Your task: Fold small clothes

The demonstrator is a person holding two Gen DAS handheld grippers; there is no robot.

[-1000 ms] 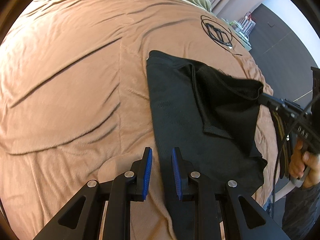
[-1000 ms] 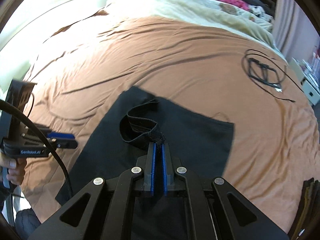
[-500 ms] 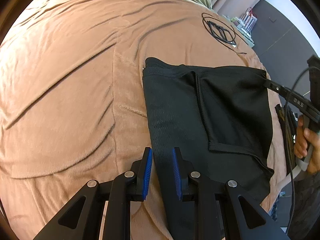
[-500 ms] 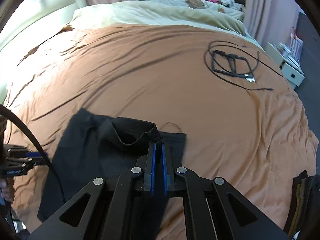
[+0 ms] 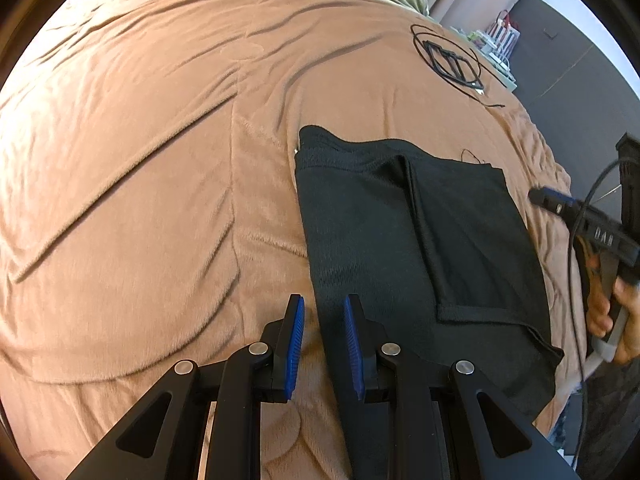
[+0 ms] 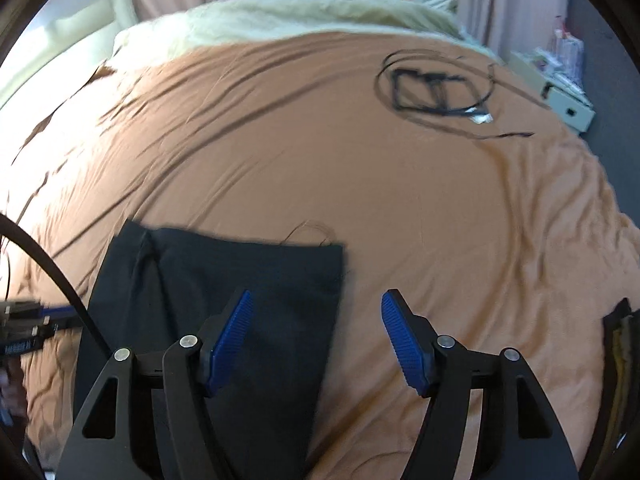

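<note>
Black garment (image 5: 400,240) lies folded flat on the bed (image 5: 160,160), ahead of our left gripper (image 5: 324,312) fingers, slightly parted and empty, and under our right gripper (image 6: 316,320), spread wide, empty.

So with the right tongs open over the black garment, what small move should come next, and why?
Probably close the left tongs on the near edge of the black garment that runs between their pads, ready for the next fold. One side already lies folded across it, flat on the brown blanket, and the right tongs are wide open and hold nothing.
</note>
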